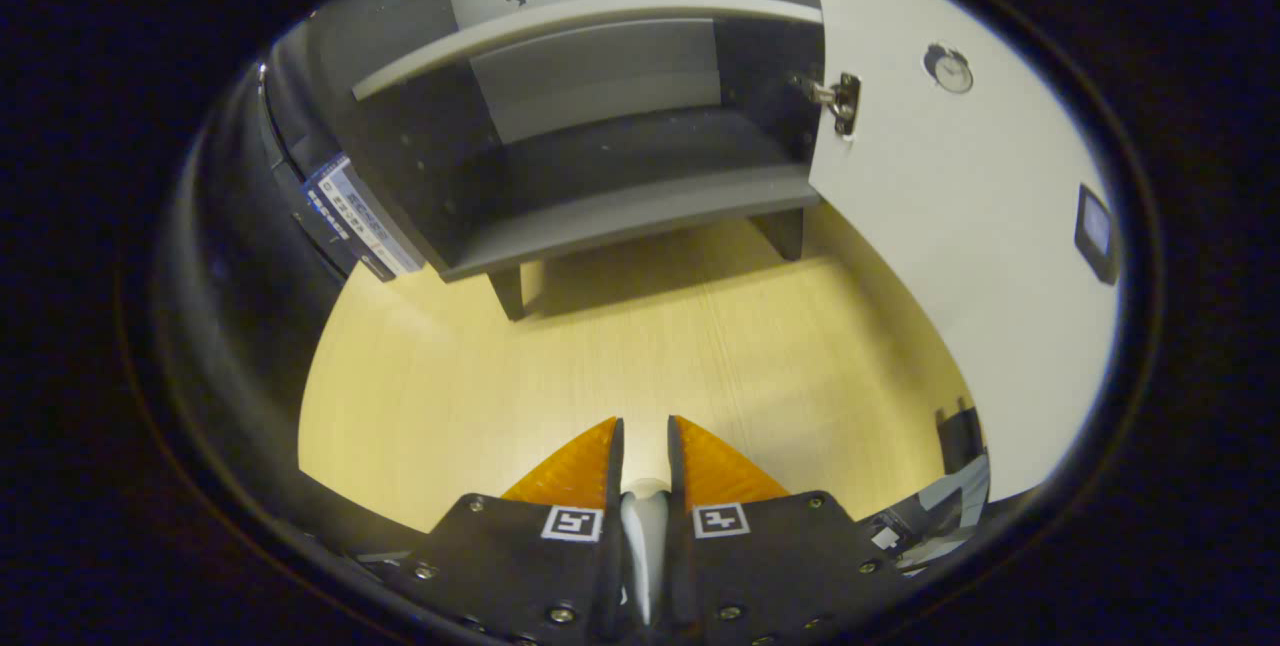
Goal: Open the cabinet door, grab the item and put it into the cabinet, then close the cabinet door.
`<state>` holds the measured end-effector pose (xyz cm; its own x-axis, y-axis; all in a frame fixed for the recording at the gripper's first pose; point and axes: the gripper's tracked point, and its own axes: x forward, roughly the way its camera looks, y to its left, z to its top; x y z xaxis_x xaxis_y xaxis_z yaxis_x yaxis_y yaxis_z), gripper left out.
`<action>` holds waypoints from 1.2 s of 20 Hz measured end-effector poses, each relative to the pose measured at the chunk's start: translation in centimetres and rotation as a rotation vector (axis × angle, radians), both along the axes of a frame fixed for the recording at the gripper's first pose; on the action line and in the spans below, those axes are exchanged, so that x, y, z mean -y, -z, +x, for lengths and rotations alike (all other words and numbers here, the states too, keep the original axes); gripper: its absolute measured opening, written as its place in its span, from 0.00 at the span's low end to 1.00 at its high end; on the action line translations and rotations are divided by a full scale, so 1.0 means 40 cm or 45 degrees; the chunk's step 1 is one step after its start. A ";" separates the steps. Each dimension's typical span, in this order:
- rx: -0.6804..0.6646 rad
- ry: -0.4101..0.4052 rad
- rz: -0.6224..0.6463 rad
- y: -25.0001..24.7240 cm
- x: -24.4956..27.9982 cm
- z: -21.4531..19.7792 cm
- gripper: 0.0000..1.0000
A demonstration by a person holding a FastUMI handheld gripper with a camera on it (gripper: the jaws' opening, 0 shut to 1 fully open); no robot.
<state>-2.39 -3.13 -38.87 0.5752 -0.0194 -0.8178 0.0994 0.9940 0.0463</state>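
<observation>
While held above the bench [450, 396]:
Tongs [641, 446]: clenched on a pale item [643, 516]
Cabinet [600, 186]: far, door [960, 256] swung open right

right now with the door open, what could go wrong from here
1. The gripper has its fingers nearly closed on a thin pale item; the grip looks narrow, so it could slip before reaching the cabinet.
2. The shelf opening is low, under an upper shelf; the item could catch on it.
3. The door stands open close beside the path; a swing that way could bump it.
</observation>
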 end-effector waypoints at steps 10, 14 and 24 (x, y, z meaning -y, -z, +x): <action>0.281 -0.055 0.120 -0.496 -0.037 0.217 0.18; 0.374 -0.050 0.118 -0.630 -0.031 0.306 0.19; 0.243 -0.044 0.062 -0.642 -0.024 0.556 0.18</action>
<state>19.86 -2.17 -13.20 0.7193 0.0402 -0.6935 0.0501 0.9927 0.1095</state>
